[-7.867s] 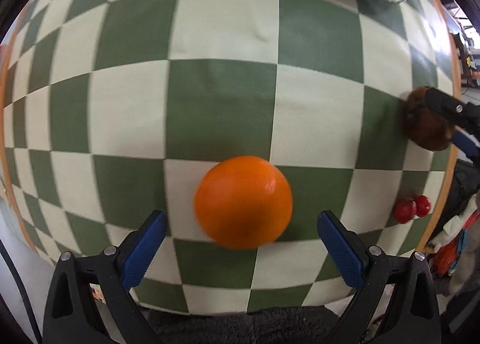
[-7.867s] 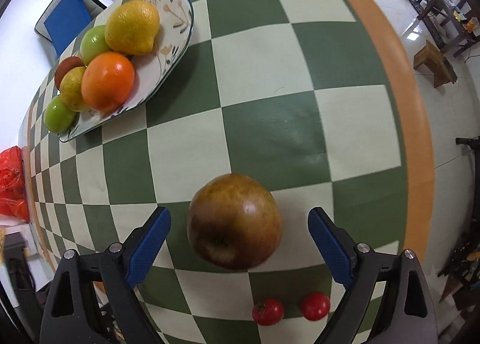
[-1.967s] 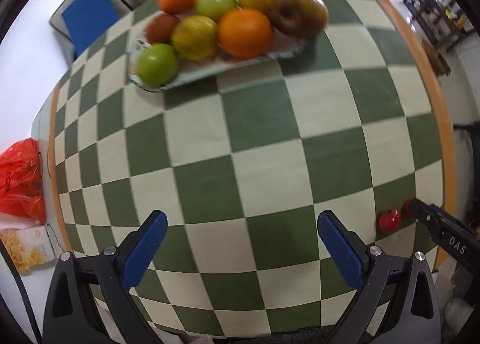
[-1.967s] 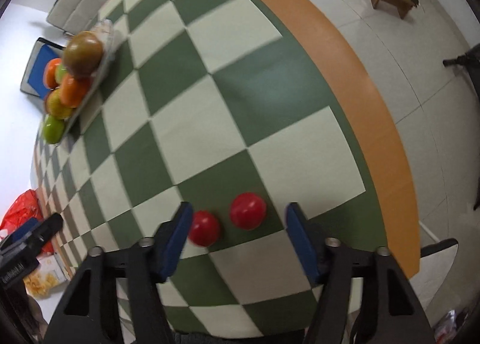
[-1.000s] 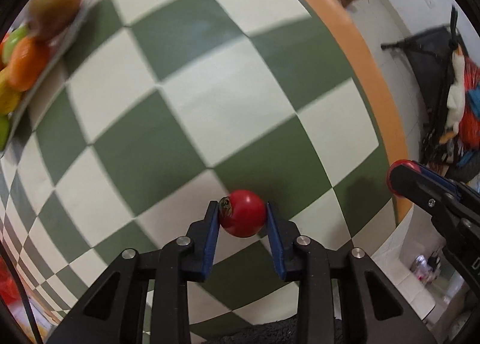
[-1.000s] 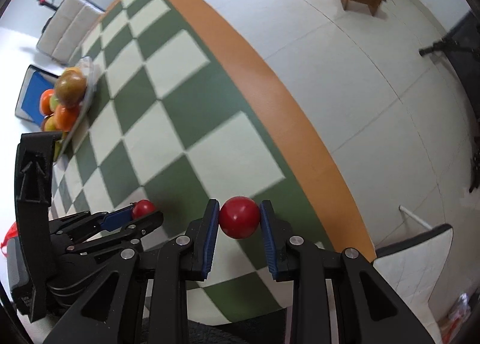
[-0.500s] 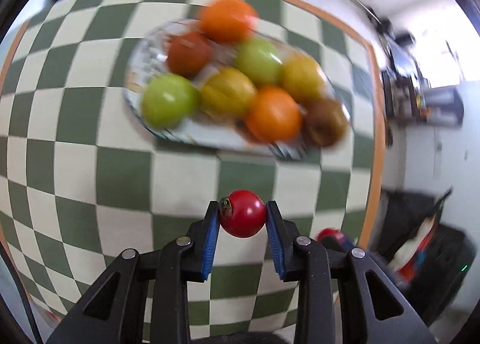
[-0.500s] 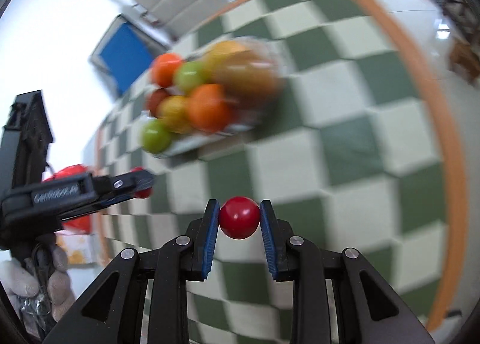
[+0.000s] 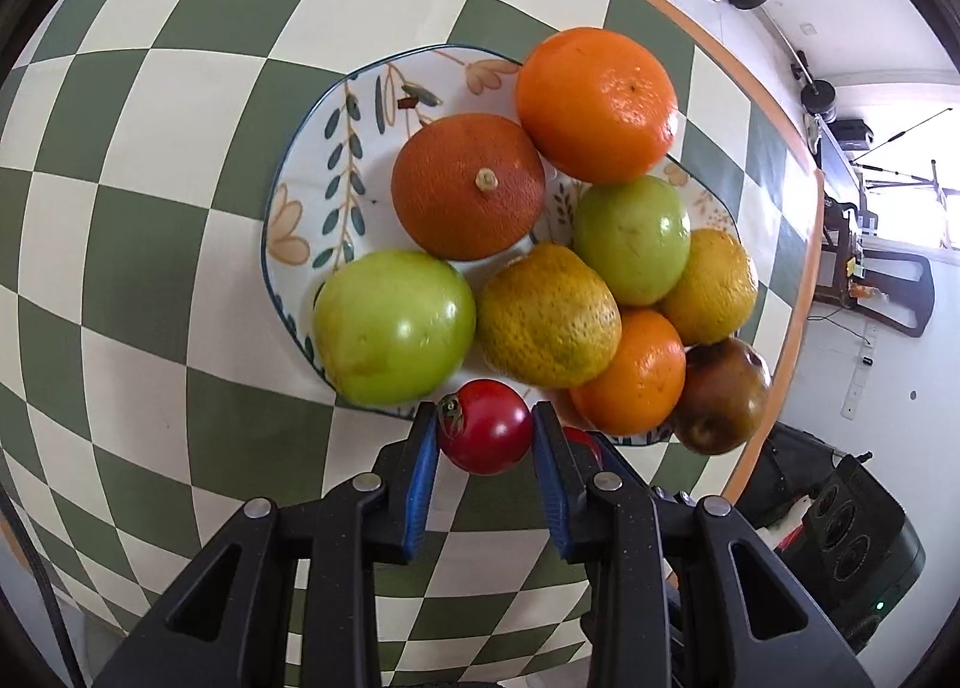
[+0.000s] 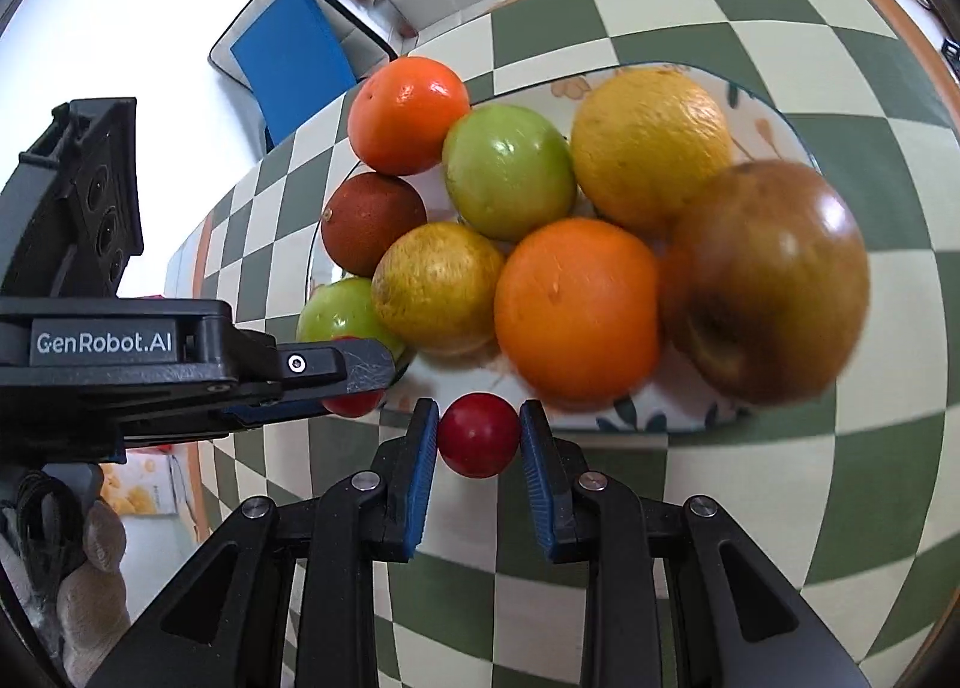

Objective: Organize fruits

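While each tool, left tool [image 9: 485, 428] and right tool [image 10: 478, 436], is clamped on a cherry tomato [image 9: 485, 426] [image 10: 478, 434] just short of the crowded fruit plate [image 9: 312, 190] on the checked worktop [image 9: 150, 244], release is best delayed until a bare near-rim spot is reached.

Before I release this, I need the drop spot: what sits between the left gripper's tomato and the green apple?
Nothing. In the left wrist view the tomato nearly touches the green apple, over the plate rim.
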`<action>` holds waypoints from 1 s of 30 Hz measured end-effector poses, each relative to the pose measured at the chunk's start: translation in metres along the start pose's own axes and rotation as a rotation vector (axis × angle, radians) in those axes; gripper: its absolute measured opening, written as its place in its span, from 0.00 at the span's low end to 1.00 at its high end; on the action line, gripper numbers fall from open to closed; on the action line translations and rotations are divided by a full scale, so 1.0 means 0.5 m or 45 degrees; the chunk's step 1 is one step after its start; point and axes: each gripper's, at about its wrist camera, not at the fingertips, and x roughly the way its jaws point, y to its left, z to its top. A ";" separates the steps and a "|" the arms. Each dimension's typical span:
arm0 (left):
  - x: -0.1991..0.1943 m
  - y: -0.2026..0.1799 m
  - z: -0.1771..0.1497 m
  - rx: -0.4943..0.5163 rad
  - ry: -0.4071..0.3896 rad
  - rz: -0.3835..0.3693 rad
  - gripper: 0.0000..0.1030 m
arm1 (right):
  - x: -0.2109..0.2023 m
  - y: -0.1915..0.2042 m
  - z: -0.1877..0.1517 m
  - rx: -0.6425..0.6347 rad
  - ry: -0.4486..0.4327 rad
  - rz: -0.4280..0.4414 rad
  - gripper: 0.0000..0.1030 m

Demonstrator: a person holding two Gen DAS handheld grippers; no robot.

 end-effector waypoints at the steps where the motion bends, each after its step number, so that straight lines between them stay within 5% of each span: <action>1: 0.001 -0.001 0.001 -0.003 0.006 -0.001 0.28 | 0.004 0.001 0.004 -0.003 0.006 0.006 0.29; 6: 0.011 -0.011 0.002 0.005 0.018 0.011 0.30 | 0.018 0.012 0.017 -0.014 0.030 -0.007 0.31; 13: -0.010 -0.016 -0.008 0.031 -0.024 0.095 0.33 | -0.031 0.016 0.012 -0.030 -0.017 -0.065 0.53; 15: -0.020 -0.019 -0.020 0.054 -0.056 0.128 0.43 | -0.060 0.015 0.004 -0.040 -0.038 -0.107 0.54; 19: -0.043 -0.031 -0.052 0.133 -0.157 0.255 0.56 | -0.115 0.017 -0.004 -0.074 -0.109 -0.232 0.77; 23: -0.054 -0.036 -0.090 0.194 -0.237 0.374 0.60 | -0.168 0.004 -0.019 -0.114 -0.143 -0.347 0.78; 27: -0.057 -0.049 -0.116 0.220 -0.303 0.431 0.87 | -0.192 -0.010 -0.020 -0.128 -0.146 -0.380 0.85; 30: -0.066 -0.057 -0.126 0.240 -0.357 0.483 0.91 | -0.203 -0.012 -0.019 -0.158 -0.159 -0.421 0.92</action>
